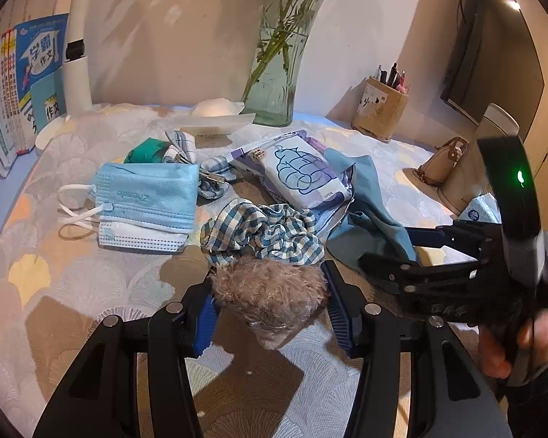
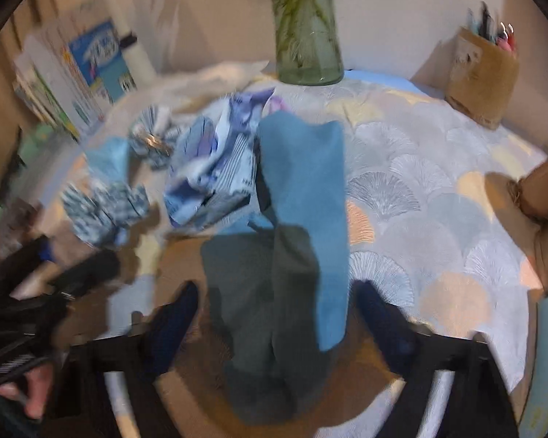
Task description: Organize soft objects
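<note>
Left wrist view shows the left claw [image 1: 270,314] pinching a fuzzy tan scrunchie [image 1: 270,292] at six o'clock on the worktop [image 1: 54,255], while the right claw [image 2: 274,314] stands open around a blue cloth [image 2: 303,182], likely needing regrasping next.

Warm indoor light, moderately bright, with dappled patches thrown on the wall [image 1: 186,36] behind the glass vase [image 1: 281,73]. Left wrist view is sharp: print on the face masks [image 1: 146,197] is readable and hard shadows lie on the patterned tablecloth [image 1: 73,277]. A green LED flares on the right gripper [image 1: 394,255], and a small ceiling glare shows top right. Right wrist view is heavily motion-blurred; the blue cloth [image 2: 303,197], books [image 2: 91,62] and pen holder [image 2: 482,69] are smeared. Both views have a dark fisheye vignette and bent edges.
</note>
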`<action>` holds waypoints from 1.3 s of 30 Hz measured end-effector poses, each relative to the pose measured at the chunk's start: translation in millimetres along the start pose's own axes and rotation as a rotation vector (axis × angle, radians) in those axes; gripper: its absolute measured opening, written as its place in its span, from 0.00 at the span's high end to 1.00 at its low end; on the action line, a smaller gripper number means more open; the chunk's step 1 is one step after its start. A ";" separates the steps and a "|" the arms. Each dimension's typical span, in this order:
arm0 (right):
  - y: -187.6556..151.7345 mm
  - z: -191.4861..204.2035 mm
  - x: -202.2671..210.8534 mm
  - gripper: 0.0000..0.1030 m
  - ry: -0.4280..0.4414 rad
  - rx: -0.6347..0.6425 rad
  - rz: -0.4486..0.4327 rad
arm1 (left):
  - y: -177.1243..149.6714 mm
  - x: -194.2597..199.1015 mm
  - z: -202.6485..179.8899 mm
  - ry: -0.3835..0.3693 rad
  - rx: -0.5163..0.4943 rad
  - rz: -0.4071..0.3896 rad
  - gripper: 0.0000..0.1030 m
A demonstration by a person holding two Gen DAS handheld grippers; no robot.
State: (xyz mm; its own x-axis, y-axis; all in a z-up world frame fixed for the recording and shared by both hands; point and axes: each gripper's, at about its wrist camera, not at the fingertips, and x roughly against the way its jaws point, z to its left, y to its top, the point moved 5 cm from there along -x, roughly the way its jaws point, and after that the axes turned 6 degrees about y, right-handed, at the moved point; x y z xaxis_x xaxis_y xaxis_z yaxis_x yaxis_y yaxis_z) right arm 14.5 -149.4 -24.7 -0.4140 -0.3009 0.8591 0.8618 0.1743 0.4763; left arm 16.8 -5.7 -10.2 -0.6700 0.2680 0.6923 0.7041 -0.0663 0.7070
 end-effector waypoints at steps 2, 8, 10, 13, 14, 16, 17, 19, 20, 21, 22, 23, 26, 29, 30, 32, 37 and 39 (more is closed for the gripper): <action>-1.6 13.1 4.6 0.77 -0.061 0.068 -0.028 | 0.1 -0.5 0.5 0.002 0.005 0.003 0.51; -24.1 39.0 60.9 0.95 -0.053 0.142 -0.168 | -0.2 -0.1 -0.3 0.006 0.001 -0.001 0.51; -36.5 34.4 85.8 0.95 -0.043 0.114 -0.199 | -0.4 0.1 -0.4 0.014 -0.003 -0.005 0.51; -44.4 28.1 109.1 0.95 -0.053 0.083 -0.213 | -0.7 -0.2 -2.4 0.024 -0.017 -0.007 0.51; -46.4 25.9 114.1 0.94 -0.050 0.077 -0.215 | -0.9 0.0 -3.2 0.025 -0.024 -0.009 0.51; -48.6 26.5 121.8 0.94 -0.037 0.060 -0.221 | -1.1 -0.1 -2.8 0.027 -0.028 -0.007 0.51; -46.7 24.8 120.9 0.94 -0.035 0.054 -0.222 | -1.1 -0.5 -2.3 0.028 -0.026 -0.004 0.51; -38.3 19.7 106.5 0.94 -0.041 0.031 -0.193 | -0.9 -0.8 -1.4 0.030 -0.022 -0.002 0.51; -35.7 17.8 96.0 0.92 -0.029 0.019 -0.167 | -0.9 -0.9 -1.5 0.030 -0.018 -0.001 0.51; -33.3 15.4 85.2 0.91 -0.017 0.008 -0.146 | -0.8 -0.9 -0.8 0.030 -0.016 -0.001 0.51; -30.8 13.2 71.8 0.90 -0.011 -0.003 -0.128 | -1.0 -0.9 -0.6 0.031 -0.013 -0.001 0.51; -29.3 9.6 53.5 0.86 -0.011 -0.017 -0.096 | -1.0 -1.1 -0.1 0.031 -0.011 0.001 0.51; -32.8 1.9 26.8 0.81 -0.049 -0.026 -0.060 | -1.5 -1.2 -1.0 0.027 -0.012 0.002 0.51; -38.5 3.0 38.6 0.34 -0.061 -0.007 -0.067 | -1.7 -1.5 -2.1 0.020 -0.019 0.004 0.51; -40.0 3.2 44.4 0.24 -0.075 0.011 -0.084 | -1.9 -1.6 -2.3 0.020 -0.020 0.004 0.51; -43.6 5.1 59.9 0.21 -0.101 0.071 -0.124 | -1.9 -1.4 -2.2 0.019 -0.023 0.003 0.51; -31.1 -1.7 59.5 0.12 -0.128 0.129 -0.124 | -2.0 -1.4 -1.6 0.021 -0.026 0.004 0.51; -25.2 -6.1 48.1 0.12 -0.097 0.123 -0.103 | -2.0 -1.4 -1.7 0.023 -0.025 0.005 0.51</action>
State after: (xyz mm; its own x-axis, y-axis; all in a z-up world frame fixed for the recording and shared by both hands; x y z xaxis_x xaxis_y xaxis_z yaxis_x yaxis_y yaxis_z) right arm -25.3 -174.0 3.6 -0.5297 -0.2326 0.8157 0.7735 0.2622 0.5770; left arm 16.0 -7.6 -12.3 -0.6719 0.2455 0.6988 0.7015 -0.0916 0.7067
